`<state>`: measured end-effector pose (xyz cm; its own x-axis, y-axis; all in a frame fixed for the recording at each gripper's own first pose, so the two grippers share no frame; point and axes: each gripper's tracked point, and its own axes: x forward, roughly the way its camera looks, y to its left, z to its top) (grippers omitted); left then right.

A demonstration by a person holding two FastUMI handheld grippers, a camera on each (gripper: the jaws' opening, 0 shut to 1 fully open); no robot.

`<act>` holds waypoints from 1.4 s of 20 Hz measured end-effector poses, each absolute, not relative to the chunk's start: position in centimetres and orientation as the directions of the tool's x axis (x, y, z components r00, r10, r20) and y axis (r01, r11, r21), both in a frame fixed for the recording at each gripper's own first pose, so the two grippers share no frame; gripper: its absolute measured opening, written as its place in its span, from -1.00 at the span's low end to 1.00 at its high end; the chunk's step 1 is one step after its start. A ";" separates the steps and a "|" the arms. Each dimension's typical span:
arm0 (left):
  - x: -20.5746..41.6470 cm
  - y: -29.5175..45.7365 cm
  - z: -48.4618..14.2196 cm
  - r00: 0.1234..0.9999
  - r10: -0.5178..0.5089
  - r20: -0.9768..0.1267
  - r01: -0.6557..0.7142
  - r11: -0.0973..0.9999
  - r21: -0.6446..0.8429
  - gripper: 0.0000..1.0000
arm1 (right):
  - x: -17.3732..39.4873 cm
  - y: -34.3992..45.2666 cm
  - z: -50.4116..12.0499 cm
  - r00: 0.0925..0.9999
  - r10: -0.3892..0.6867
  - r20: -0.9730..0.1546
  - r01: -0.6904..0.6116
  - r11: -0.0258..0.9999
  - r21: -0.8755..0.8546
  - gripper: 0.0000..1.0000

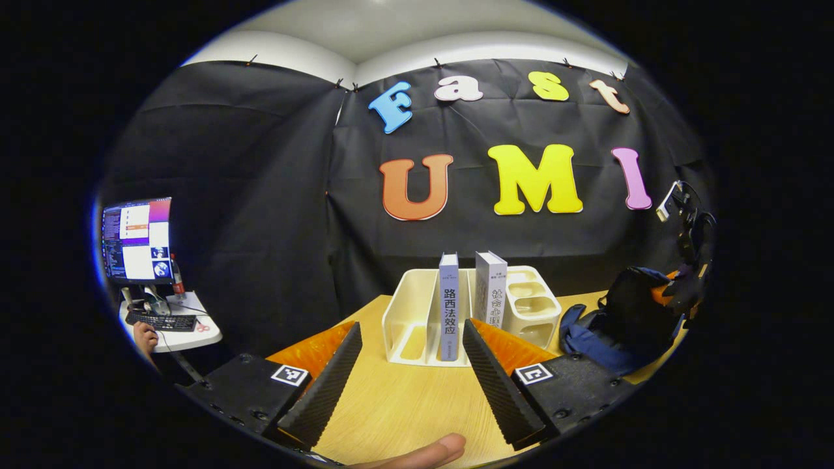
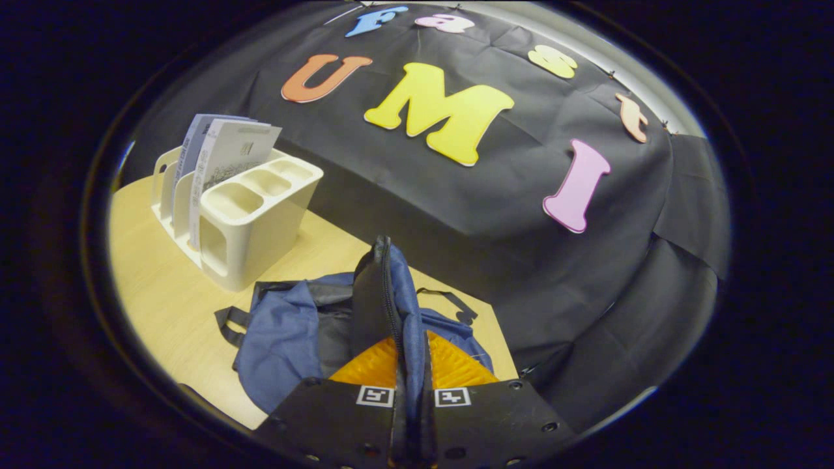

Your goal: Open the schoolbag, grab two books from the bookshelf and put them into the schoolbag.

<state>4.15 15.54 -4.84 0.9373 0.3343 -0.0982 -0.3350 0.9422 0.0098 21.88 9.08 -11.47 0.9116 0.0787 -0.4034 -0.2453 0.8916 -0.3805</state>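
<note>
On the tabletop (image 1: 404,397), my right tool (image 2: 409,365) was clamped on the bag (image 2: 287,332) flap; left tool (image 1: 410,365) gaped toward the books (image 1: 449,306). Best: hold the bag mouth wide, grip one spine squarely.

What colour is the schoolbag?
Blue with black panels and straps, clearest in the right gripper view.
</note>
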 end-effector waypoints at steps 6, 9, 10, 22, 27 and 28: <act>7.1 13.3 -5.1 0.963 0.221 -0.157 -0.232 0.971 -0.061 0.98 | 23.5 5.7 -5.8 0.944 0.089 -0.318 -0.234 0.859 -0.455 -0.84; 8.4 12.4 -4.1 0.968 0.189 -0.164 -0.204 0.976 -0.076 0.99 | 23.7 5.2 -4.7 0.944 0.103 -0.315 -0.251 0.842 -0.478 -0.84; 8.9 12.0 -3.8 0.968 0.184 -0.170 -0.199 0.977 -0.074 0.98 | 24.0 4.9 -4.5 0.942 0.108 -0.318 -0.257 0.842 -0.475 -0.84; 20.0 9.6 1.2 0.969 0.131 -0.209 -0.140 0.990 -0.026 0.98 | 26.9 2.2 -2.8 0.910 0.202 -0.363 -0.351 0.841 -0.412 -0.84; 26.3 9.4 2.1 0.955 0.147 -0.256 -0.133 0.989 0.068 0.97 | 27.9 0.6 -3.6 0.899 0.215 -0.382 -0.365 0.851 -0.379 -0.92; 27.4 9.5 2.0 0.950 0.158 -0.270 -0.141 0.987 0.082 0.96 | 27.9 0.4 -3.9 0.897 0.220 -0.383 -0.370 0.850 -0.376 -0.92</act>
